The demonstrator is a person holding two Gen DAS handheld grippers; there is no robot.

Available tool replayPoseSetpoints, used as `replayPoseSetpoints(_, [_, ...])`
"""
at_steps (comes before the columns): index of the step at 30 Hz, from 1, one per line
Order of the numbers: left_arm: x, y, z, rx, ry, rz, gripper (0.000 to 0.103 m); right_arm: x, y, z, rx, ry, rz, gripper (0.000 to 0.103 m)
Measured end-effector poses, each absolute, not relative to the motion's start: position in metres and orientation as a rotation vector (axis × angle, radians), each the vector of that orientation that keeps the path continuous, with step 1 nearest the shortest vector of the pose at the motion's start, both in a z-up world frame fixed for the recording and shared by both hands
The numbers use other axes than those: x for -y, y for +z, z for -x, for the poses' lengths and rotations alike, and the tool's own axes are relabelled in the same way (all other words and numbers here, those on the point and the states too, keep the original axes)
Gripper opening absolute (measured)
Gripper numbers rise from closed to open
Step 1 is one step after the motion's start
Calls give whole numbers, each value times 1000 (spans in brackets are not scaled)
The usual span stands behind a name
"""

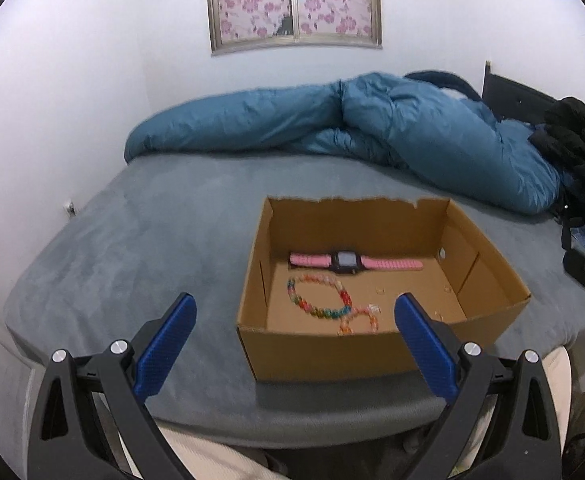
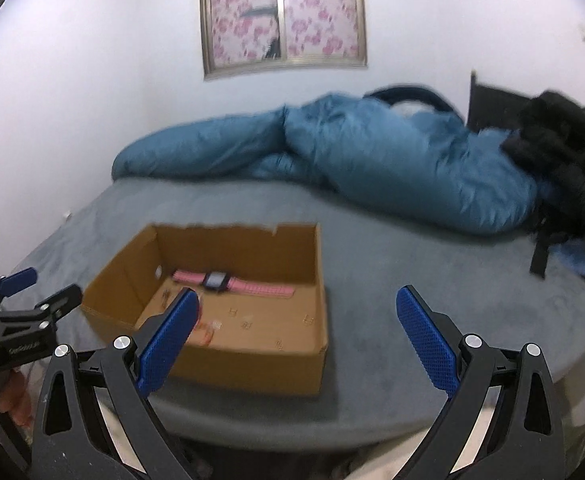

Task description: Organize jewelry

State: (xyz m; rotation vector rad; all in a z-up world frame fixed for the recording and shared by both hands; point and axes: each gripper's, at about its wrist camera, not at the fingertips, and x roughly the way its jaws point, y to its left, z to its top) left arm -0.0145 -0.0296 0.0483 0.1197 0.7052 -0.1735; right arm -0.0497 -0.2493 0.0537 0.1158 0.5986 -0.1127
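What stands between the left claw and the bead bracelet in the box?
Only the near wall of the cardboard box. The bead bracelet lies on the box floor just behind that wall, and the open left claw is in front of it. The box has no lid, so the way in from above looks free.

Evenly and softly lit, cool bluish cast, source not visible. Only faint shadow under the cardboard box on the bed. Strong fisheye bending, black vignette at the corners, window frame bowed. Motion blur across both views, heavier in the right wrist view: smeared quilt, fuzzy box rim. No glare beyond small highlights on gripper bolts. Slightly blown white wall.
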Motion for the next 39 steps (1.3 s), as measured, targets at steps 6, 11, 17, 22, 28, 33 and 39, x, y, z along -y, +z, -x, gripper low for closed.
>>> replayPoseSetpoints(6, [32,39,10,-817,-178,-121,97,245,39,50,-727,-95,-152,95])
replayPoseSetpoints(11, [36,42,5,-895,-138,-166,97,248,37,40,-838,-113,-198,95])
replayPoseSetpoints(17, [36,26,-7,-1029,-88,-210,97,251,26,25,-938,-186,-192,95])
replayPoseSetpoints(22, [34,13,-13,-1119,-70,-195,97,249,15,17,-1014,-183,-206,95])
replayPoseSetpoints(28, [31,7,-21,-1153,-41,-188,97,251,-1,6,-1111,-167,-208,95])
replayPoseSetpoints(33, [30,-2,-25,-1191,-24,-191,97,253,-10,1,-1152,-171,-213,95])
replayPoseSetpoints(39, [27,-9,-25,-1203,-14,-220,97,249,-14,0,-1159,-162,-200,95])
